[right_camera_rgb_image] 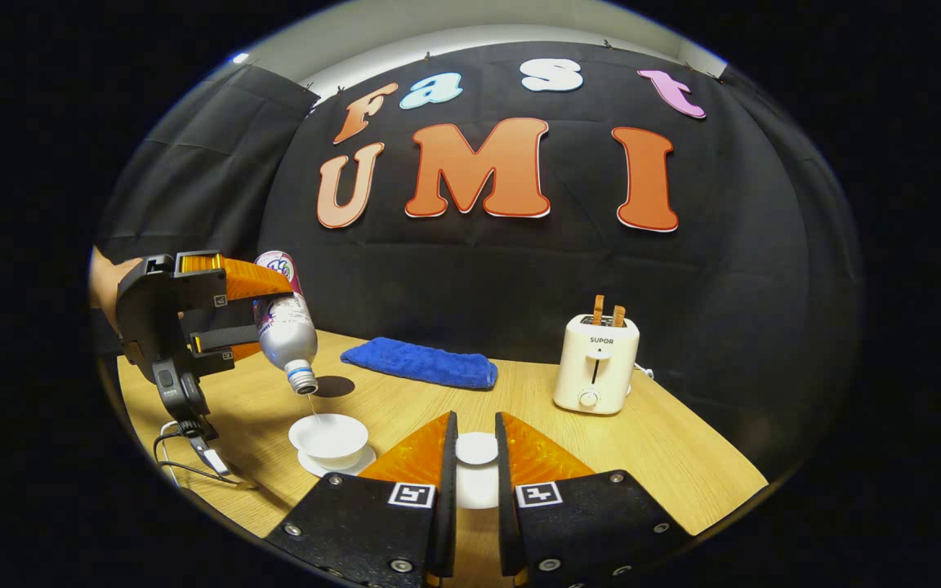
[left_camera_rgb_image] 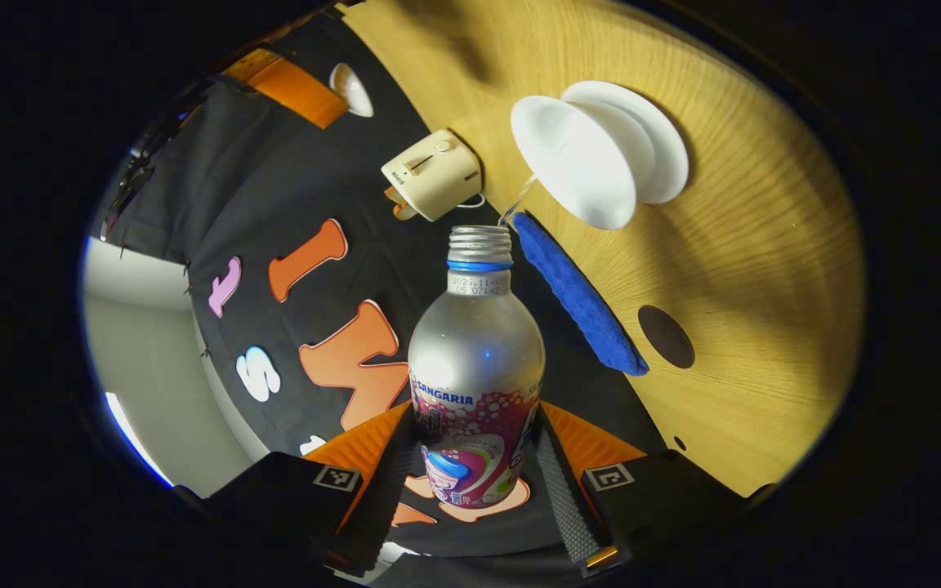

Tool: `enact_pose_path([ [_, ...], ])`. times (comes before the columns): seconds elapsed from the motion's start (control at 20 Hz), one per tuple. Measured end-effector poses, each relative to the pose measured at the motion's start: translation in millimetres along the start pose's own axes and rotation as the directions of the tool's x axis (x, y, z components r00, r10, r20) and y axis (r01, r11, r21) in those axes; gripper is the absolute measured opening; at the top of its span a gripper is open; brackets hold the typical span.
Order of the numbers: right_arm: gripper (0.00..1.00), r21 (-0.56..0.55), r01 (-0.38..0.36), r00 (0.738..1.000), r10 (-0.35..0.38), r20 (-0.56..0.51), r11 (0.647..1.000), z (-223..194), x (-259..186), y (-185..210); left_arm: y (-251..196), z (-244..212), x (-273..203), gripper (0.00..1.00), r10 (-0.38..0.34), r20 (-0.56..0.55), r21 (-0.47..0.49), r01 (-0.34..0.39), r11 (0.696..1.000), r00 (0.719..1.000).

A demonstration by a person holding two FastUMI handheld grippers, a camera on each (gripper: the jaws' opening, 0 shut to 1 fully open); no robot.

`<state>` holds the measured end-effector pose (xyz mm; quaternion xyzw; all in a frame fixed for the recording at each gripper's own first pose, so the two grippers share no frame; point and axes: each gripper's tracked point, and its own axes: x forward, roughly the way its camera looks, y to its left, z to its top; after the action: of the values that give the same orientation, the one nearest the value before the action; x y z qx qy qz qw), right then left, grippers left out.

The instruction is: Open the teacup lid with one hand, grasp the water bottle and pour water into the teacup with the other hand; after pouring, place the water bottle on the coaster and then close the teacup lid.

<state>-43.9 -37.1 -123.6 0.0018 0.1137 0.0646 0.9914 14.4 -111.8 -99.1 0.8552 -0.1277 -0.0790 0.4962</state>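
Observation:
My left gripper (left_camera_rgb_image: 474, 425) is shut on a silver water bottle (left_camera_rgb_image: 476, 359) with a pink label. The uncapped bottle is tipped mouth down toward the white teacup (left_camera_rgb_image: 577, 159) on its saucer (left_camera_rgb_image: 666, 139). A thin stream of water (left_camera_rgb_image: 519, 196) runs from the mouth into the cup. In the right gripper view, the left gripper (right_camera_rgb_image: 274, 318) holds the tilted bottle (right_camera_rgb_image: 284, 331) above the open teacup (right_camera_rgb_image: 329, 437). My right gripper (right_camera_rgb_image: 474, 420) is shut on the white teacup lid (right_camera_rgb_image: 477, 449), held just right of the cup. The dark round coaster (right_camera_rgb_image: 333, 385) lies behind the cup.
A folded blue cloth (right_camera_rgb_image: 421, 363) lies at the back of the wooden table (right_camera_rgb_image: 666, 441), and a cream toaster (right_camera_rgb_image: 597, 363) with two slices stands at the right. A cable (right_camera_rgb_image: 193, 461) trails near the table's left edge. A hand (right_camera_rgb_image: 103, 282) holds the left gripper.

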Motion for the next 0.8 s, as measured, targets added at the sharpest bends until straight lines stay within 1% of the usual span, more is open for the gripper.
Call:
enact_pose_path([
  [0.1, 0.22, -0.005, -0.001, 1.000, 0.001, -0.004, 1.000, 0, 3, 4, 9, -2, 2, 0.85, 0.036, 0.000, -0.036, -0.036, 0.999, 0.999],
  [0.15, 0.22, -0.010, 0.001, 1.000, -0.001, -0.006, 1.000, 2, 4, 3, 11, -5, 2, 0.85, 0.048, -0.003, -0.070, -0.048, 0.996, 0.999],
  [0.2, 0.22, -0.010, 0.000, 1.000, 0.000, -0.004, 1.000, 4, 5, 5, 13, -10, 2, 0.82, 0.061, -0.013, -0.109, -0.062, 0.992, 0.998],
  [0.25, 0.22, -0.004, -0.003, 1.000, 0.003, -0.002, 1.000, 5, 6, 7, 18, -17, 1, 0.84, 0.082, -0.034, -0.152, -0.087, 0.985, 0.996],
  [0.3, 0.22, 0.007, -0.011, 1.000, 0.011, -0.004, 1.000, 6, 7, 11, 24, -24, 1, 0.84, 0.103, -0.054, -0.179, -0.111, 0.978, 0.993],
  [0.35, 0.22, 0.018, -0.014, 1.000, 0.014, -0.002, 1.000, 8, 10, 13, 28, -26, 3, 0.84, 0.130, -0.065, -0.209, -0.141, 0.968, 0.989],
  [0.4, 0.22, 0.023, -0.020, 1.000, 0.020, -0.001, 1.000, 10, 12, 16, 30, -27, 1, 0.87, 0.150, -0.066, -0.255, -0.162, 0.953, 0.986],
  [0.45, 0.22, 0.026, -0.022, 1.000, 0.022, 0.001, 0.999, 11, 14, 19, 34, -31, 3, 0.87, 0.175, -0.080, -0.293, -0.191, 0.937, 0.981],
  [0.5, 0.22, 0.026, -0.025, 1.000, 0.025, 0.001, 0.999, 13, 16, 22, 39, -38, 4, 0.80, 0.202, -0.096, -0.336, -0.223, 0.915, 0.975],
  [0.55, 0.22, 0.024, -0.029, 1.000, 0.028, 0.005, 0.999, 15, 18, 25, 43, -42, 2, 0.83, 0.223, -0.115, -0.395, -0.251, 0.884, 0.968],
  [0.6, 0.22, 0.024, -0.030, 1.000, 0.030, 0.006, 0.999, 17, 20, 27, 45, -53, 3, 0.87, 0.237, -0.148, -0.457, -0.279, 0.845, 0.960],
  [0.65, 0.22, 0.024, -0.035, 0.999, 0.035, 0.006, 0.999, 19, 24, 30, 49, -65, 4, 0.83, 0.252, -0.184, -0.520, -0.312, 0.795, 0.950],
  [0.7, 0.22, 0.024, -0.035, 0.999, 0.035, 0.005, 0.999, 21, 27, 33, 52, -75, 5, 0.83, 0.258, -0.219, -0.586, -0.338, 0.736, 0.941],
  [0.75, 0.22, 0.022, -0.039, 0.999, 0.039, 0.003, 0.999, 22, 29, 36, 53, -83, 6, 0.83, 0.265, -0.251, -0.646, -0.365, 0.671, 0.931],
  [0.8, 0.22, 0.019, -0.037, 0.999, 0.036, 0.006, 0.999, 25, 31, 38, 54, -93, 7, 0.79, 0.273, -0.279, -0.692, -0.390, 0.608, 0.920],
])
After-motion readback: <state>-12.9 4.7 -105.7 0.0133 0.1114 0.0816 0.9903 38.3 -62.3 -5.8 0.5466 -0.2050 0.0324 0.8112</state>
